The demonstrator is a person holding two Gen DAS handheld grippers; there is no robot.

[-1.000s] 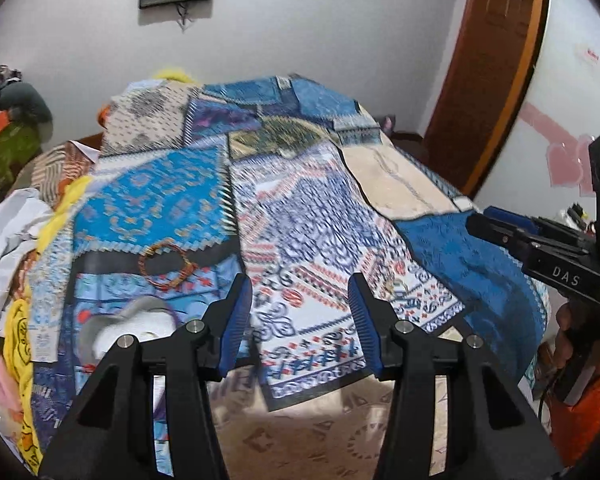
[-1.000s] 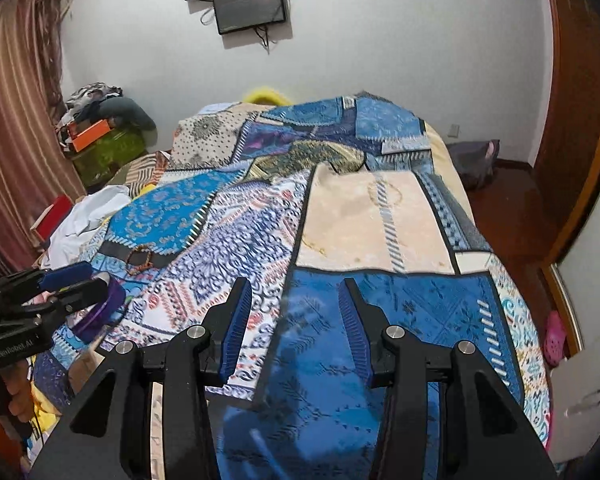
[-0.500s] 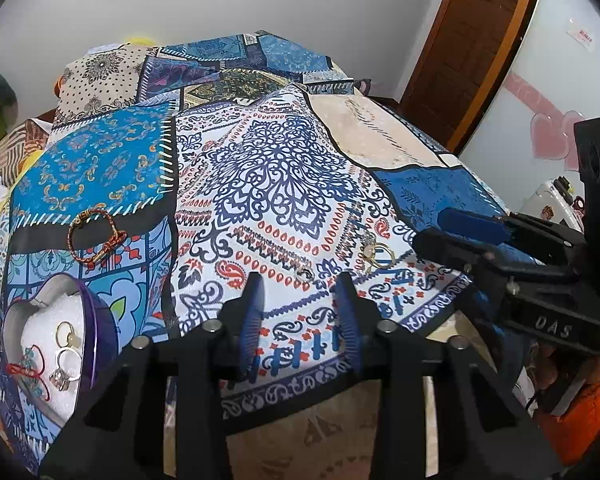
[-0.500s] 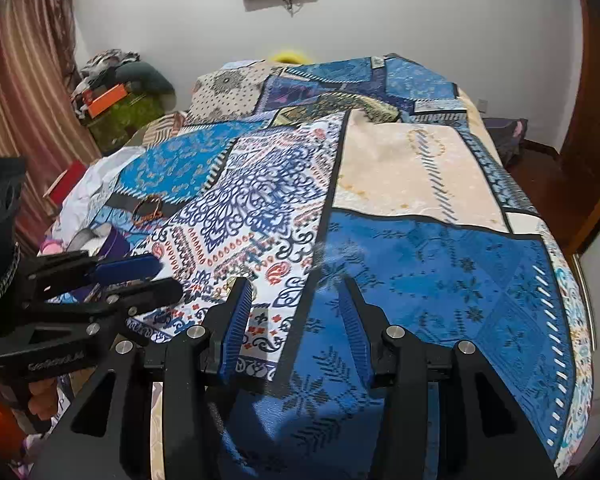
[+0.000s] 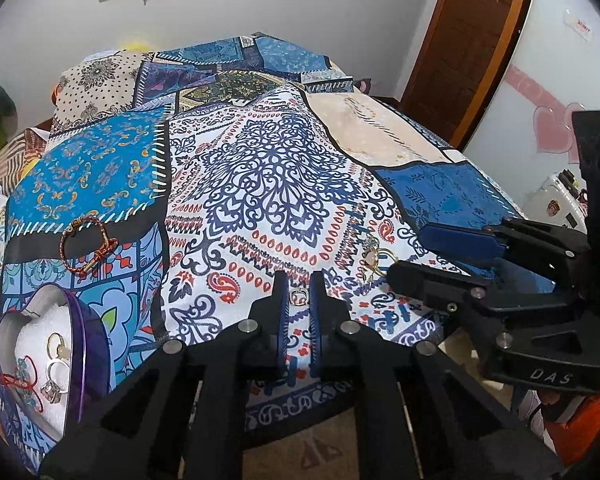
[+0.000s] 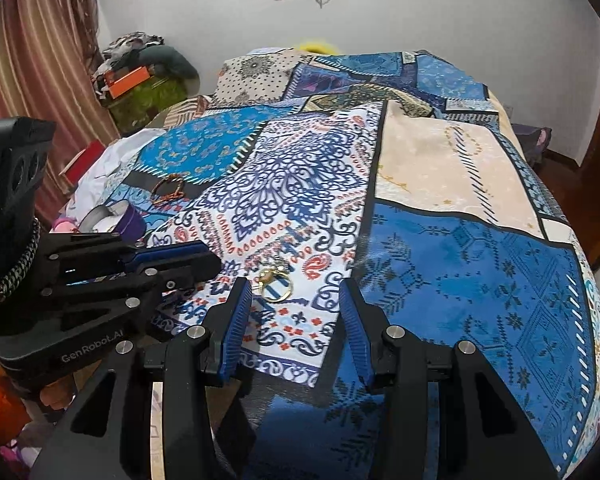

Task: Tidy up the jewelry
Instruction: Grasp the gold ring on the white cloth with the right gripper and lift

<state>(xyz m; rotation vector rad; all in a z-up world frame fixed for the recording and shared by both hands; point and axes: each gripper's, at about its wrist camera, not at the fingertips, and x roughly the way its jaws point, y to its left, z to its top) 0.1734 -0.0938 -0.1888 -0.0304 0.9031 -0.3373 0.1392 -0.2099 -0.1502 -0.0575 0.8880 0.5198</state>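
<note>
Patchwork bedspread (image 5: 276,176): blue, white and cream panels, covering the whole bed; carries every item below.

My right claw (image 6: 296,312): jaws spread wide, holding nothing, poised just above the white-and-blue panel near the bed's front edge.

My left claw (image 5: 299,300): jaws drawn narrow, with a small silver ring (image 5: 299,297) between the blue pads; I cannot tell whether the pads actually press it.

Heart-shaped tin (image 5: 80,344): purple wall, white foam lining, at the front left corner of the bed. Contents: several rings and a red cord, lying on the foam.

Braided bracelet (image 5: 85,245): red and gold, flat on the dark band just behind the tin.

Gold ring (image 6: 275,285): pale stone, flat on the spread, just ahead of my right claw's left finger.
</note>
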